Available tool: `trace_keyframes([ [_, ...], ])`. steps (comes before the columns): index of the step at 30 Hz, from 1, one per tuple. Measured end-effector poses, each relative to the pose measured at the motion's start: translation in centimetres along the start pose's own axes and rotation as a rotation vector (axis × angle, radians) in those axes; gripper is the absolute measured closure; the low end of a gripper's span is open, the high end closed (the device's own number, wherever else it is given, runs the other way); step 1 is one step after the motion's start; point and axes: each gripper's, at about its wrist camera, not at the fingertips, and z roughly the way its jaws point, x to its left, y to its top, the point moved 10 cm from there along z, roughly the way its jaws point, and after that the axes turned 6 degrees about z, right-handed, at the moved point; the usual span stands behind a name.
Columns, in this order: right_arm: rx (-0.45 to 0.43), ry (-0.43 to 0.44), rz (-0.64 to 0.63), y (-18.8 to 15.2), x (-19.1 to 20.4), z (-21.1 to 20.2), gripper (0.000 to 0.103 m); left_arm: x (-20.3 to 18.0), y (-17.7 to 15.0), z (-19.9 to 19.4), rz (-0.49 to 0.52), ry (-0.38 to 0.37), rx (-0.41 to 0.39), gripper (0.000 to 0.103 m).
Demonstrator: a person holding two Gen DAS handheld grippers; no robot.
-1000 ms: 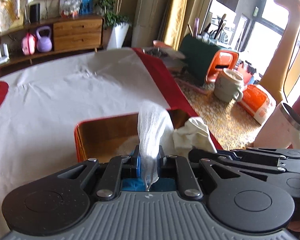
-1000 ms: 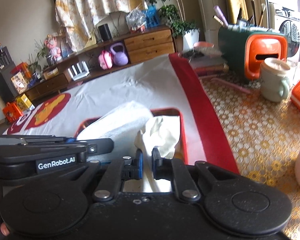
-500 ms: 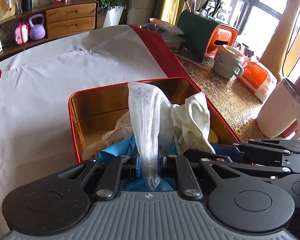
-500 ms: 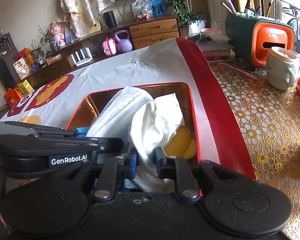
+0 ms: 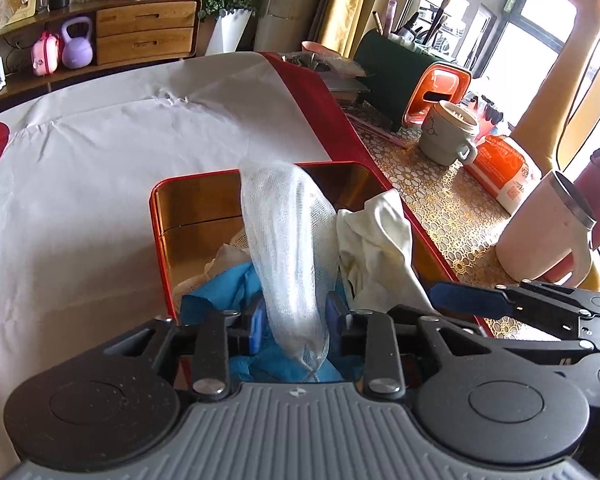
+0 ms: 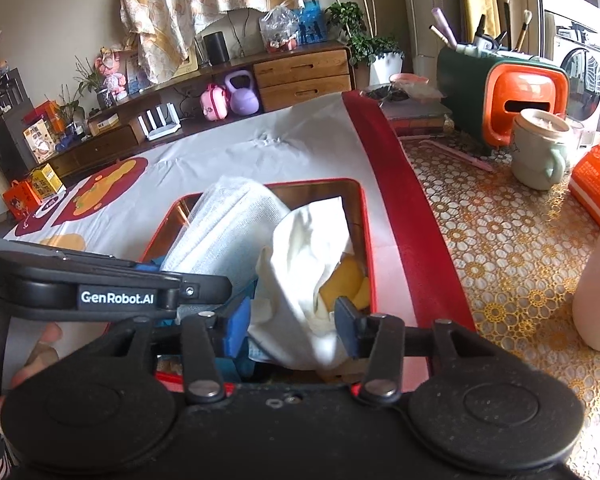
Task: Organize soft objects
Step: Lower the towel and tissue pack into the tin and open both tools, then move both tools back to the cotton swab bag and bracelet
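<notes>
Left wrist view: the white mesh cloth [image 5: 290, 248] is seen standing up between the blue pads of the left tool [image 5: 294, 318], which are now parted a little, where half a second ago they were pinched tight on it
Mesh cloth position: its lower end hangs between the parted pads and its upper fold arches over the red tin [image 5: 160, 216], above a blue cloth [image 5: 224, 284] lying inside
Cream cloth: the cream cloth [image 6: 300, 264] is draped into the right half of the tin, over something yellow [image 6: 346, 282]; it passes between the fingers of the right tool [image 6: 290, 328], which are spread wide and no longer grip it
Change: both tools were clamped on their cloths a second ago; both have since been opened, the right one more widely
Meaning for the task: both soft pieces are judged to have been delivered into the tin, so this placing step looks nearly complete; only withdrawal of the tools appears to remain
Risk: the mesh may snag on a pad and be dragged back out when the left tool is pulled away
Tin location: it rests on the white cover of the worktop [image 5: 100, 168], beside the red border strip [image 6: 404, 184]
Surroundings: a pale mug [image 5: 448, 132] and a white flask [image 5: 548, 228] stand well apart on the patterned cloth to the right
</notes>
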Motion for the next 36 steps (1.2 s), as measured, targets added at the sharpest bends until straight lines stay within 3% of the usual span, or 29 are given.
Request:
trace_keyframes([
  [1,-0.005,-0.001,0.001,0.1,0.0,-0.3,0.055,0.0,0.0,-0.2,0.001,0.002,-0.003,0.049],
  [4,-0.020,0.001,0.004,0.5,-0.1,-1.1,0.054,0.1,0.4,-1.3,0.004,0.024,-0.037,0.033],
  [15,-0.046,0.020,-0.014,0.7,1.4,-4.5,0.040,0.5,0.1,-5.6,0.013,0.026,-0.076,0.033],
  [19,-0.057,0.030,-0.024,0.7,2.7,-5.8,0.028,1.0,-0.4,-8.0,0.030,0.038,-0.106,0.033],
  [28,-0.076,0.066,-0.066,0.4,6.8,-8.2,0.018,2.8,-1.8,-13.3,0.013,0.058,-0.144,0.033],
  [32,-0.079,0.097,-0.081,0.2,9.4,-8.8,0.012,4.0,-2.8,-15.6,-0.007,0.062,-0.159,0.022],
  [36,-0.079,0.126,-0.106,-0.2,12.3,-9.1,0.007,5.8,-3.9,-17.9,-0.026,0.079,-0.176,0.022],
])
